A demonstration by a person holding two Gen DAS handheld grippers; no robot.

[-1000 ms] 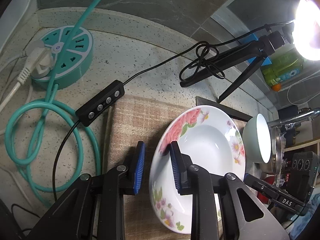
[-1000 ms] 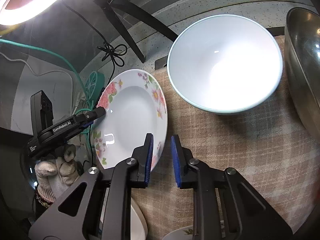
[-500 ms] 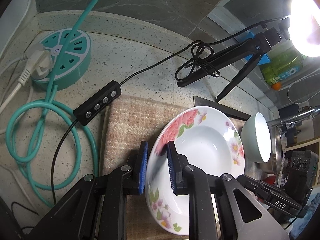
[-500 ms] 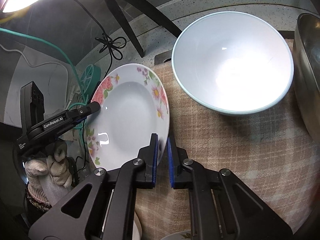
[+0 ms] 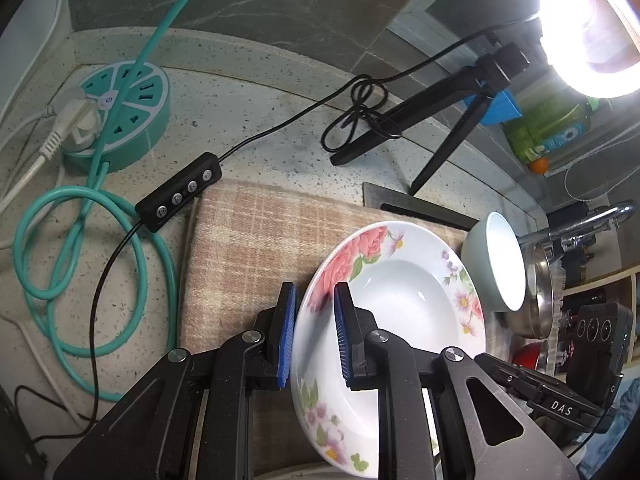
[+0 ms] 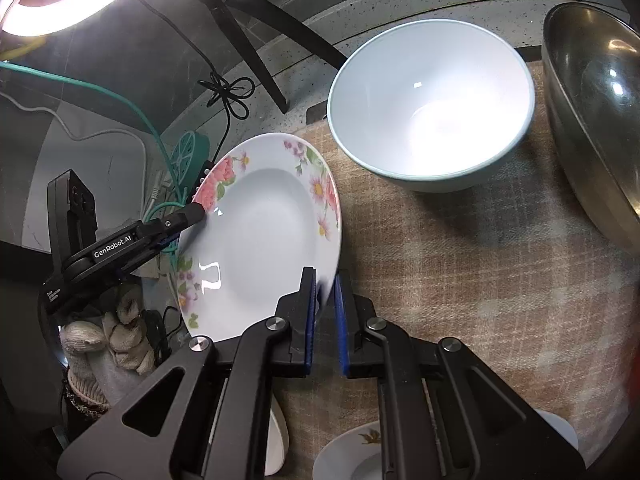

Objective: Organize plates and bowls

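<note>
- Floral-rimmed white ceramic plate (image 6: 260, 240) hung tilted above our checked beige mat (image 6: 480, 280), now clamped by both grippers.
- Left gripper (image 5: 314, 334) pinched its nine-o'clock rim; right gripper (image 6: 325, 320) had closed at five o'clock, readying a lift.

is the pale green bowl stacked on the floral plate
No, the pale green bowl sits by itself on the checked mat, apart from the floral plate beside it.

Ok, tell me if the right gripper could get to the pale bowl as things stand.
Probably not yet. The right gripper is shut on the flowered plate, whose far rim the left gripper also clamps. The pale bowl sits uncovered on the checked mat just ahead, so only the plate ties it up.
</note>
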